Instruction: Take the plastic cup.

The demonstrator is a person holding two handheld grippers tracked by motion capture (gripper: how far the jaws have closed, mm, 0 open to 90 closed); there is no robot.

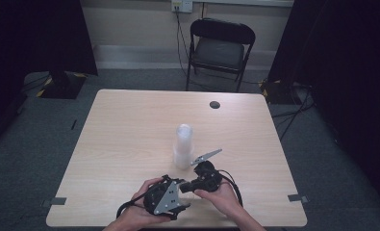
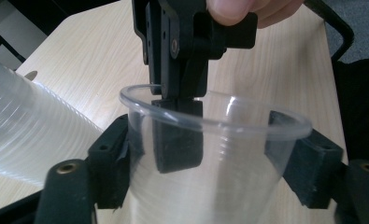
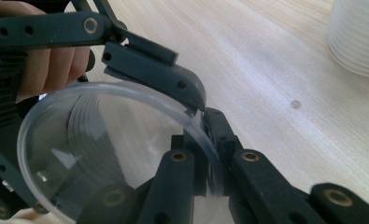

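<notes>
Two grippers of mine meet on one clear plastic cup [image 2: 219, 140] near the table's [image 1: 130, 125] front edge. My left gripper [image 2: 215, 154] has its jaws clamped against the cup's outer wall on both sides — my right gripper [image 3: 209, 154] pinches the rim, one jaw inside, one outside. A stack of cups [image 1: 183, 146] stands upright just beyond.

overhead view facing forward; both gripper views close on clear cup [image 2: 219, 154]

Black claws [image 1: 190, 185], brass screws, grey plate [image 1: 167, 198]
</notes>
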